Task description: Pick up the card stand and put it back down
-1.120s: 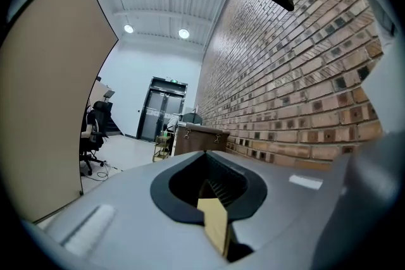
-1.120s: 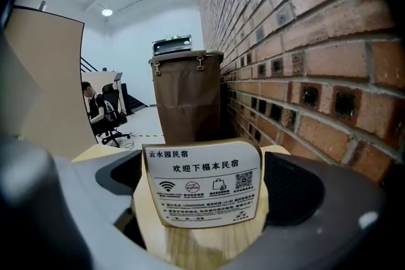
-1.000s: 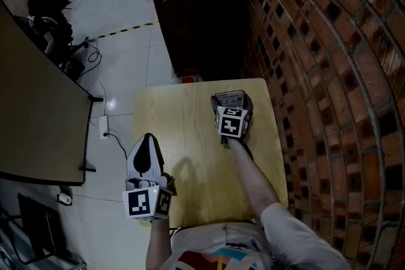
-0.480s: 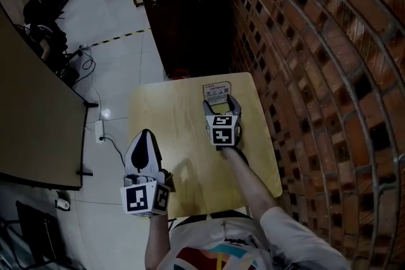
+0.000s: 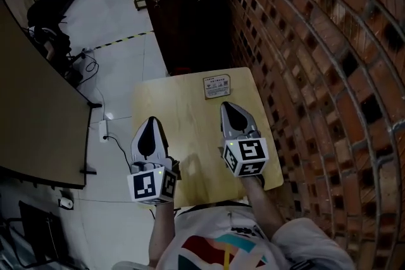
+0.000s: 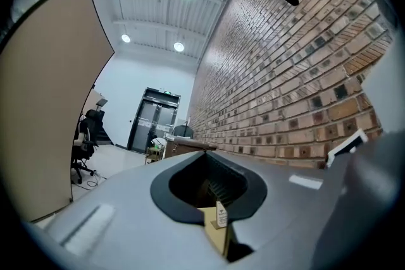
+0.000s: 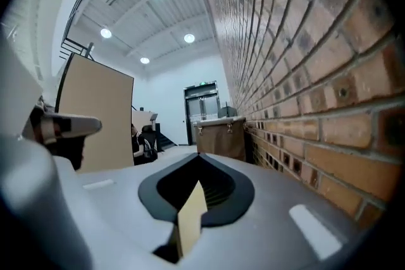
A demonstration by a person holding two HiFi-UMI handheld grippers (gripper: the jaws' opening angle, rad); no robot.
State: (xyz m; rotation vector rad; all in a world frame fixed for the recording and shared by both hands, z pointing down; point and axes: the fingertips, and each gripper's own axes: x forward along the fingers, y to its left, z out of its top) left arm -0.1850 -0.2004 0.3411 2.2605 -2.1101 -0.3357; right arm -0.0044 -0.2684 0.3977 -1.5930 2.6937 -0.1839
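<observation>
My right hand-held gripper [image 5: 229, 108] has pulled back near me, pinched closed and empty. The card stand [image 5: 217, 86] sits far on the counter [image 5: 174, 123], so I think I'm done.

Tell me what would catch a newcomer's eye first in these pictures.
The brick wall fills the whole right side, with a small wooden table pushed against it. A card stand stands alone at the table's far edge. Nearer the person, the left gripper and right gripper hang side by side over the tabletop, both shut and empty.
</observation>
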